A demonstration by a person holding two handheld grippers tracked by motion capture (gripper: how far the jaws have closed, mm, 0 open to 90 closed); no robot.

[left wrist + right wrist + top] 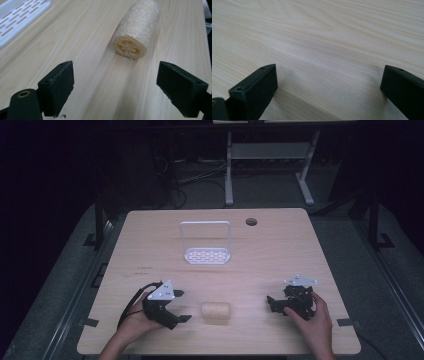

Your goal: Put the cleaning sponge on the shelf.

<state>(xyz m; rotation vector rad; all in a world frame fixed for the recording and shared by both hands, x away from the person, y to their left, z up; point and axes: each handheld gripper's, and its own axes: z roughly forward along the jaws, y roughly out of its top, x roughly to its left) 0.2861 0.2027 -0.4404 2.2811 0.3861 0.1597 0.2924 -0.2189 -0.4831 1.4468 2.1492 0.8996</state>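
The loofah (pixel 215 312) lies on its side near the front edge of the table (pixel 280 250), untouched, between the two grippers and nearer the left one. The left gripper (pixel 182 306) points at its cut end with jaws spread wide and nothing between them; the right gripper (pixel 270 303) sits well apart, jaws likewise wide and empty, over bare wood. Risk, as judged: the round, light loofah may roll or skid if one jaw touches first, and it is far from the white rack (pixel 206 245) behind.

Left hand-held gripper (pixel 181 306) and right hand-held gripper (pixel 272 304), jaws wide apart.
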